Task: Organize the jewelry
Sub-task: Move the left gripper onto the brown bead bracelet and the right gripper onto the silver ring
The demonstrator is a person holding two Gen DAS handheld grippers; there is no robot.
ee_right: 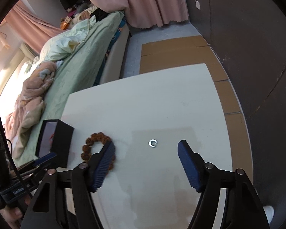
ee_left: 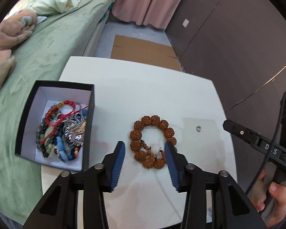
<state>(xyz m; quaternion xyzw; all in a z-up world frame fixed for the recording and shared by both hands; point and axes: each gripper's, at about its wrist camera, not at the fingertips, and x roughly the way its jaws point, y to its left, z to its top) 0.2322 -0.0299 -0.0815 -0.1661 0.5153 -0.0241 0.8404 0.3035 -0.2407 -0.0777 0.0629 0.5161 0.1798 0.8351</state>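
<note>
**A:** Left wrist view, left to right: a green bed (ee_left: 47, 61) runs along the left; a black box (ee_left: 57, 126) on the near-left of the white worktop (ee_left: 143, 87) holds a tangle of beads and cords; the brown bead bracelet (ee_left: 152, 141) lies just right of it; a small silver ring (ee_left: 198, 128) sits farther right. The left gripper (ee_left: 145, 148) hovers over the bracelet's near side, fingers (ee_left: 118, 164) apart with nothing pressed between them, the right-hand one overlapping the beads.

**B:** And the other tool?

**A:** The right gripper (ee_right: 145, 152) stands wide open over the bare worktop, the ring (ee_right: 152, 143) lying just beyond and between its fingers, untouched.

**B:** How to take the bracelet cleanly?

**A:** In my judgement, lower until both fingers straddle one side of the loop, close on the beads rather than the pale knot, then lift clear of the box wall before carrying it left.

**B:** Anything unclear?

**A:** Whether the right-hand finger already touches the beads cannot be told. In the right wrist view the near part of the bracelet (ee_right: 97, 147) hides behind a finger, the box (ee_right: 55, 143) shows little of its contents, and the ring's break is too small to read.
</note>
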